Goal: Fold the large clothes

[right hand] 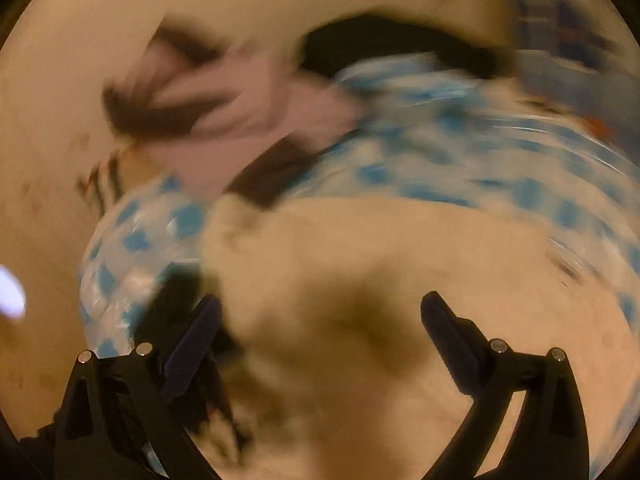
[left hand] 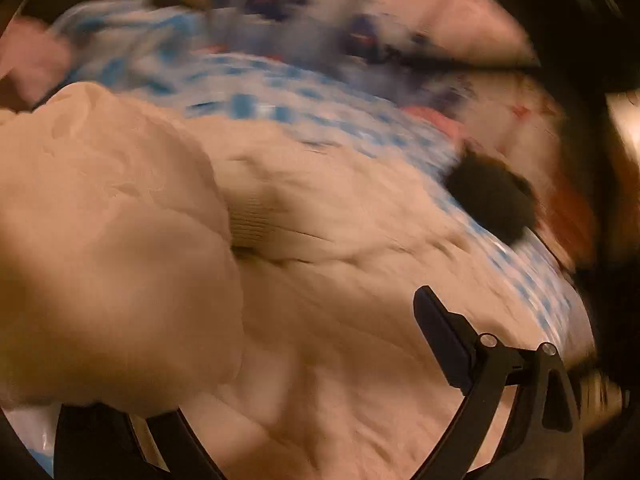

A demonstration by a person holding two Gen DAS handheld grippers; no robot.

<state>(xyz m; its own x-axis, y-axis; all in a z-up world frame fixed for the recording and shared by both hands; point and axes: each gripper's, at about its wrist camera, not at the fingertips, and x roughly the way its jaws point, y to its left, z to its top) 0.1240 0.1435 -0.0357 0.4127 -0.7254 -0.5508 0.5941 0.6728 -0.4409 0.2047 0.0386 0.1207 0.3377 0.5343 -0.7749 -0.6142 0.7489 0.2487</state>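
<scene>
A large cream garment (left hand: 320, 280) lies crumpled on a blue-and-white checked cover (left hand: 280, 96). In the left wrist view a thick fold of it (left hand: 112, 240) bulges over the left finger and hides it; the right finger (left hand: 440, 340) stands wide and free. My left gripper (left hand: 288, 344) is open. In the right wrist view the cream garment (right hand: 360, 280) fills the space between the fingers of my right gripper (right hand: 316, 332), which is open; both pads (right hand: 192, 344) show, wide apart. Both views are motion-blurred.
A pink cloth (right hand: 248, 112) and a dark garment (right hand: 380, 44) lie beyond the checked cover (right hand: 480, 152). A patterned blue cloth (left hand: 312, 4) lies at the back. A black object (left hand: 492, 200) sits at the right on the cover.
</scene>
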